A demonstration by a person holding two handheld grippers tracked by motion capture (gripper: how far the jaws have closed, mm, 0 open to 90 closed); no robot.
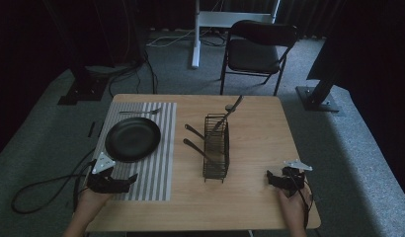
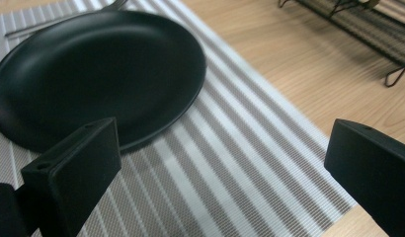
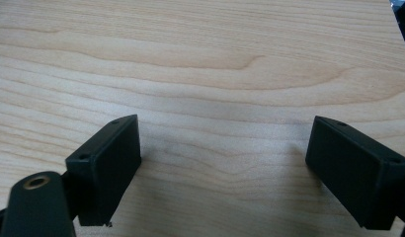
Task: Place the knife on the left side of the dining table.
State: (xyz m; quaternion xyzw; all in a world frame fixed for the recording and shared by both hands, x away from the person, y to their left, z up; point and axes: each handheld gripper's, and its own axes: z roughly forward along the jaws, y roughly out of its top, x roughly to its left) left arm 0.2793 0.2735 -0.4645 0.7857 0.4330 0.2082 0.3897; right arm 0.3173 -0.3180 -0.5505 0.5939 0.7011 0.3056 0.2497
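A black plate (image 1: 133, 138) lies on a grey striped placemat (image 1: 151, 168) at the table's left, with a fork (image 1: 140, 112) on the mat beyond it. My left gripper (image 1: 120, 180) rests on the mat's near part, open and holding nothing; in the left gripper view the plate (image 2: 97, 69) lies just ahead of its wide-apart jaws. A black wire rack (image 1: 216, 146) stands mid-table with several utensils (image 1: 229, 111) in it. My right gripper (image 1: 272, 178) sits at the near right, open over bare wood (image 3: 215, 89).
The wooden table (image 1: 255, 148) stands on grey carpet. A black folding chair (image 1: 257, 49) and a white stand (image 1: 196, 34) are behind it. Cables trail on the floor at left (image 1: 37, 190). The rack's corner (image 2: 368, 34) shows at the left gripper view's top right.
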